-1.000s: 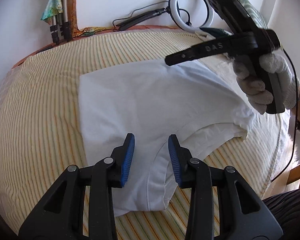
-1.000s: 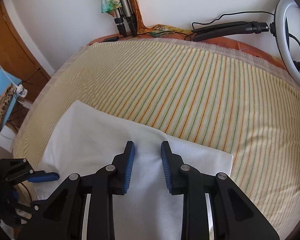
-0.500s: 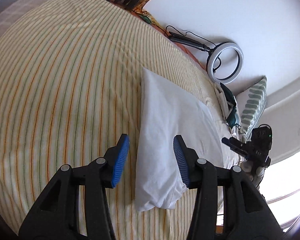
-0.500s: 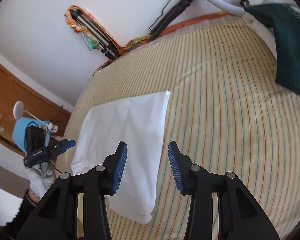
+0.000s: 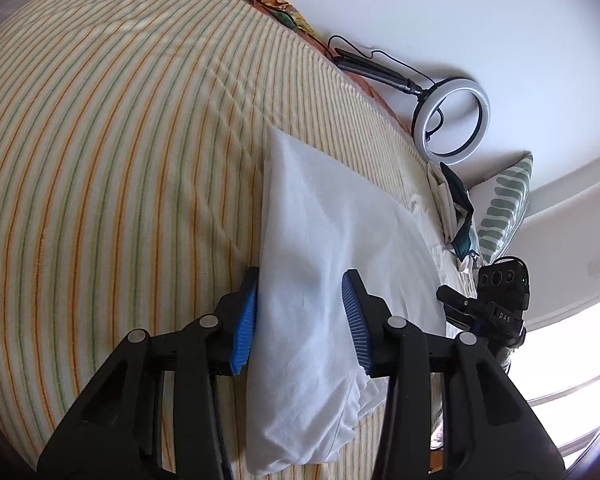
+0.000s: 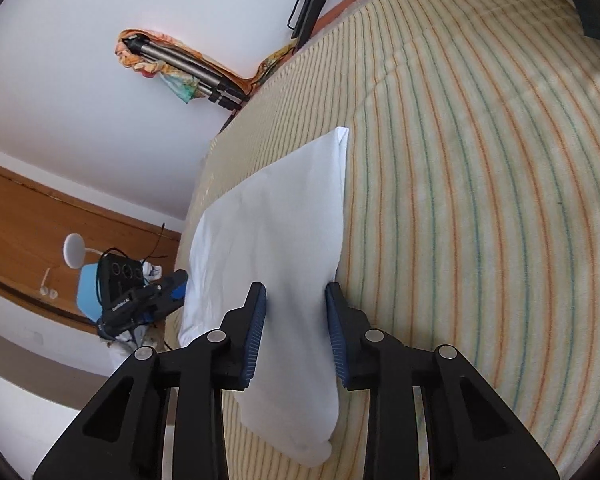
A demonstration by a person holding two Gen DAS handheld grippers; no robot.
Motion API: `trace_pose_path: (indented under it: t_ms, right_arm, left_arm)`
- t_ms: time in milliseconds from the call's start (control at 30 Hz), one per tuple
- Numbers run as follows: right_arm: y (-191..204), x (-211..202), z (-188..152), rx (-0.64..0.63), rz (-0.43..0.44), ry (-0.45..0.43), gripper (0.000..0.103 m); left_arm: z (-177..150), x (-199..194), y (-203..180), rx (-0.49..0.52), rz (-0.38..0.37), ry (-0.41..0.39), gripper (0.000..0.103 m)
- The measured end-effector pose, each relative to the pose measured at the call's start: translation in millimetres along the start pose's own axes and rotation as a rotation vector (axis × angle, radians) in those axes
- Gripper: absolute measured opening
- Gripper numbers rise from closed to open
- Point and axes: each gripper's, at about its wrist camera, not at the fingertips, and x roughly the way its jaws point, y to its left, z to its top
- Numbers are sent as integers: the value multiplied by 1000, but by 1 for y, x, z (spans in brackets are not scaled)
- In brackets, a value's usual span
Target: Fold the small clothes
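A white garment (image 5: pixel 324 264), folded into a long strip, lies on the striped bedspread (image 5: pixel 112 160). My left gripper (image 5: pixel 300 320) is open, its blue pads straddling the strip near one end. My right gripper (image 6: pixel 296 328) is open, straddling the other end of the garment (image 6: pixel 276 232). Each gripper also shows in the other's view: the right one (image 5: pixel 488 308) beyond the garment's far side, the left one (image 6: pixel 144 304) past the bed's edge. Neither holds cloth.
A ring light (image 5: pixel 452 120) on a black arm leans on the wall behind the bed. A leaf-patterned pillow (image 5: pixel 500 208) and dark green cloth (image 5: pixel 460 216) lie at the head. A tripod (image 6: pixel 188 68) with a colourful scarf, a wooden door (image 6: pixel 40 240) and a blue lamp (image 6: pixel 88 284) stand beyond the bed's edge.
Both grippers have swung from above the garment to its opposite ends and come closer, now straddling the folded strip. The garment lies as before.
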Motion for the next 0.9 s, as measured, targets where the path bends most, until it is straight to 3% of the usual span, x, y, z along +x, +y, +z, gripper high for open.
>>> trace_pose_path:
  t_ms: [100,133,200,533,900]
  right_arm:
    - [8,6,-1,-21,-20,7,26]
    - [10,8,0,-29,-38,11,17]
    - [15,8,1,-51,-64,8,11]
    - [69,-9,-4,-278,-216,-46,5]
    - [84,-74,9,-361,-279,-143,5]
  left_arm:
    - [0,7,-8,16,11,16,16]
    - [-1,8,-11,31,28,11,11]
    - [-4,5,-20,69,51,-10,8]
    - [-12,-24,-58,181,103,-99,6]
    - [-8,-18,-126,270,66,-123,6]
